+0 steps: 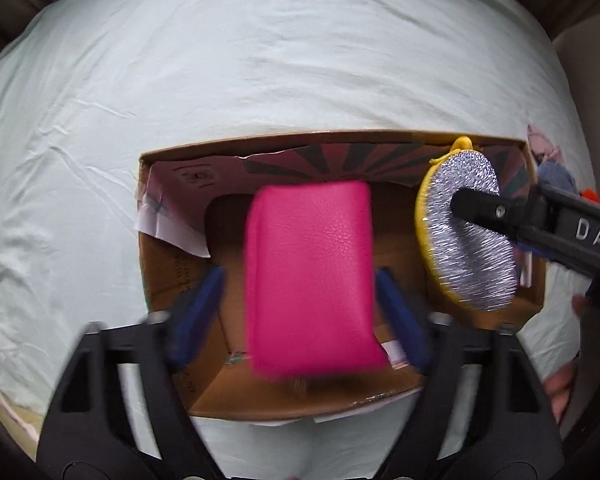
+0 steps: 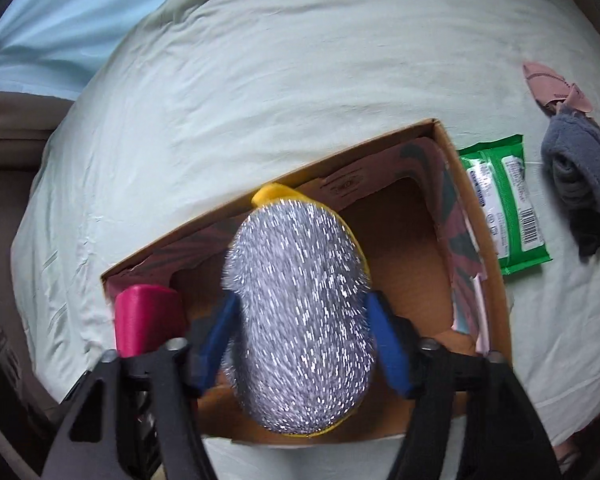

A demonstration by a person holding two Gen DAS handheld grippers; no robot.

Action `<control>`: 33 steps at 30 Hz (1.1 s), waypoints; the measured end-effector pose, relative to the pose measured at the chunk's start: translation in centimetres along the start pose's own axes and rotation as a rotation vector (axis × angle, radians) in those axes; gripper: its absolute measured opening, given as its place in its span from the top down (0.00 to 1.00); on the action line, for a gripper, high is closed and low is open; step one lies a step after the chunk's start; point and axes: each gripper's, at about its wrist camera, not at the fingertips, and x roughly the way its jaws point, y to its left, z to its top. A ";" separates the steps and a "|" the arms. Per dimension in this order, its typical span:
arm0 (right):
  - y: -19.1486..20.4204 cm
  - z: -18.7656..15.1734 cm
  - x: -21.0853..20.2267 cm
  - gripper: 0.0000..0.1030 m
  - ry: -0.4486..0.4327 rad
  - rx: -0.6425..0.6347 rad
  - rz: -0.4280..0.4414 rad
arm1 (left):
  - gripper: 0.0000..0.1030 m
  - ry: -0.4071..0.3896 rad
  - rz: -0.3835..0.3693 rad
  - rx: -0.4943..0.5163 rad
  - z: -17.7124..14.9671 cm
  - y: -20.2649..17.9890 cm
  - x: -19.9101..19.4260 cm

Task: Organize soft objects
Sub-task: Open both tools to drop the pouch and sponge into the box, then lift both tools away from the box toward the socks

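An open cardboard box (image 1: 168,280) (image 2: 496,264) lies on the pale green sheet. My left gripper (image 1: 300,276) is over the box with its blue fingers (image 1: 198,312) spread wide; a pink leather pouch (image 1: 312,280) is between them, blurred, apart from both pads. The pouch also shows in the right wrist view (image 2: 148,320). My right gripper (image 2: 300,328) is shut on a silver glittery sponge with a yellow rim (image 2: 300,320) (image 1: 468,236) and holds it over the box.
A green wipes pack (image 2: 504,200) lies right of the box. A grey plush item (image 2: 580,172) and a pink fabric piece (image 2: 552,88) lie farther right. The bed sheet (image 1: 260,60) stretches beyond the box.
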 end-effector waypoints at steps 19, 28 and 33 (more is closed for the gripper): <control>-0.5 -1.5 -3.3 0.03 -0.081 -0.085 -0.037 | 0.00 -0.074 0.006 0.024 -1.9 -0.7 -4.7; 1.3 -4.0 -8.6 0.03 -0.162 -0.173 -0.053 | 0.00 -0.169 0.010 0.026 -4.3 -0.5 -10.6; 2.1 -6.4 -13.0 0.03 -0.236 -0.242 -0.060 | 0.00 -0.240 0.006 -0.002 -6.2 0.1 -14.8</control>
